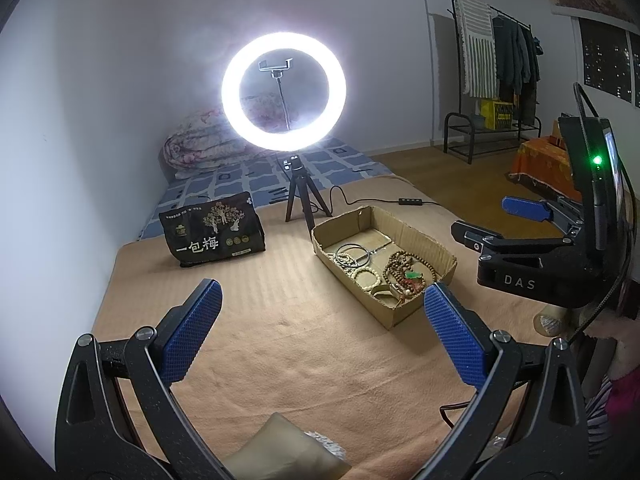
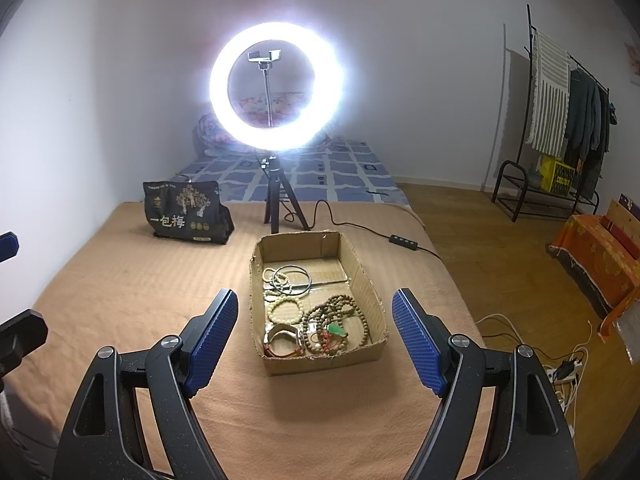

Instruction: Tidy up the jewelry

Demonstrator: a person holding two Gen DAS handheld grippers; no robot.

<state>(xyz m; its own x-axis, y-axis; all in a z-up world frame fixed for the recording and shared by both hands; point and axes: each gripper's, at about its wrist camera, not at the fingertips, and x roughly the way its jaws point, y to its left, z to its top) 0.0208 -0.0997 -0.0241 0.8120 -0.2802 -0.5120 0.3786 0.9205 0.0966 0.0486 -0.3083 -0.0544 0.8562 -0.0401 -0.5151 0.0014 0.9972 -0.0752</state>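
Observation:
An open cardboard box point(image 2: 362, 280) point(image 1: 424, 238) sits on a tan blanket. It holds several pieces of jewelry: brown bead strands point(image 2: 340, 312), a cream bead bracelet point(image 2: 285, 310), a dark metal bangle point(image 2: 294, 278) and a green pendant point(image 2: 338, 331). My right gripper point(image 2: 314, 332) is open and empty, just in front of the box. My left gripper point(image 1: 320, 320) is open and empty, to the left of the box. The right gripper also shows in the left wrist view point(image 1: 492, 220), beyond the box.
A lit ring light on a small tripod point(image 2: 276, 88) stands behind the box, its cable and switch point(image 2: 402, 242) running right. A black snack bag point(image 2: 186, 214) stands at back left. A clothes rack point(image 2: 560, 120) and wooden floor lie to the right.

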